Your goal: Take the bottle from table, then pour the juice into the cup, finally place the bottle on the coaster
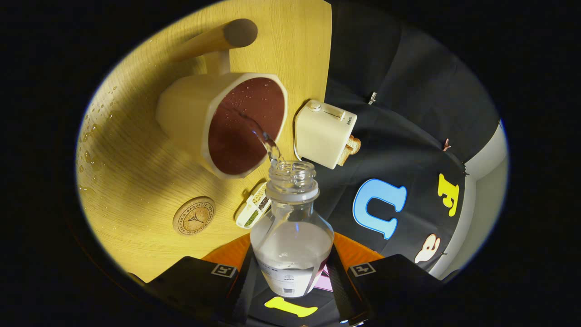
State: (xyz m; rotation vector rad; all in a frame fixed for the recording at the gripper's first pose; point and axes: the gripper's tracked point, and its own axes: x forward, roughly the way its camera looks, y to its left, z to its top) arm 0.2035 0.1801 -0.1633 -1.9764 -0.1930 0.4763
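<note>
Fingers (290, 272) clamp one bottle (291, 236) pouring into one cup (222, 122), one coaster (194, 215) nearby

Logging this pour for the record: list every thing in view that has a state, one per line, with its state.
gripper: shut on the bottle, tipped over toward the cup.
bottle: uncapped, tilted, part full, clear liquid streaming from its mouth.
cup: upright on the table, droplets on its dark inside, catching the stream.
coaster: flat on the table, bare.
toaster: toast in its slot.
table: wet with droplets.
</note>
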